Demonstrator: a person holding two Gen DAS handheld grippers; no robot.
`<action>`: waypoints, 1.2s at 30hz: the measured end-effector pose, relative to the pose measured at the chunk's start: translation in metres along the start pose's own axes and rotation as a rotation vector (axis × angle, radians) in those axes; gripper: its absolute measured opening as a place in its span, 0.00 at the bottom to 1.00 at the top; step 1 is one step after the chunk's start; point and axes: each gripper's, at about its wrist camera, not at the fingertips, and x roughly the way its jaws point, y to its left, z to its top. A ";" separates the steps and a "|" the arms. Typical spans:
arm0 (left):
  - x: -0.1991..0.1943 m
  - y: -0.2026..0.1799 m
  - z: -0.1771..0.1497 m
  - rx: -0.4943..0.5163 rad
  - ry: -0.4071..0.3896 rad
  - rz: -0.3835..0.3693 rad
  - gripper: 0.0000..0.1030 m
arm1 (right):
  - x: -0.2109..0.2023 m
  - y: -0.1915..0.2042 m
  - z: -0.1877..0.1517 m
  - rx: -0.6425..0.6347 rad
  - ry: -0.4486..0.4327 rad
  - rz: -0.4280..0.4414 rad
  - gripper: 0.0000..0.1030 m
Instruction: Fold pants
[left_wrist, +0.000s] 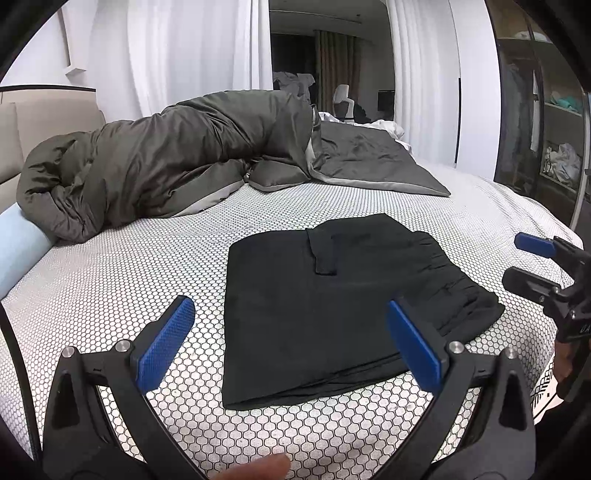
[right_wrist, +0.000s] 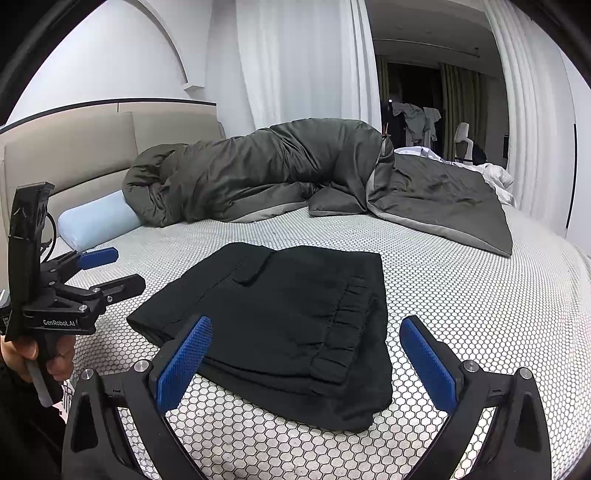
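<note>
Black pants (left_wrist: 332, 295) (right_wrist: 288, 314) lie folded into a flat rectangular stack on the honeycomb-patterned bed sheet (left_wrist: 129, 266) (right_wrist: 461, 295), their gathered waistband toward the right. My left gripper (left_wrist: 290, 310) (right_wrist: 127, 267) hovers near the stack's left front side, jaws wide open and empty. My right gripper (right_wrist: 306, 326) (left_wrist: 515, 258) hangs over the stack's right front corner, also wide open. Neither gripper's blue pads touch the cloth. A person's hand holds each handle.
A bunched dark olive duvet (left_wrist: 166, 166) (right_wrist: 258, 173) fills the far side of the bed. A light blue bolster (left_wrist: 18, 251) (right_wrist: 96, 221) rests against the beige headboard (right_wrist: 74, 147). Open shelves (left_wrist: 554, 147) stand to the right.
</note>
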 end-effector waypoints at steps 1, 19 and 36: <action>0.001 0.001 0.000 0.000 -0.002 0.004 0.99 | 0.000 -0.001 -0.001 -0.001 0.002 0.000 1.00; 0.004 0.007 0.000 -0.018 -0.005 0.024 0.99 | 0.000 0.001 -0.003 -0.018 0.013 -0.002 1.00; 0.004 0.008 -0.001 -0.018 -0.008 0.026 0.99 | 0.000 0.001 -0.003 -0.019 0.017 -0.003 1.00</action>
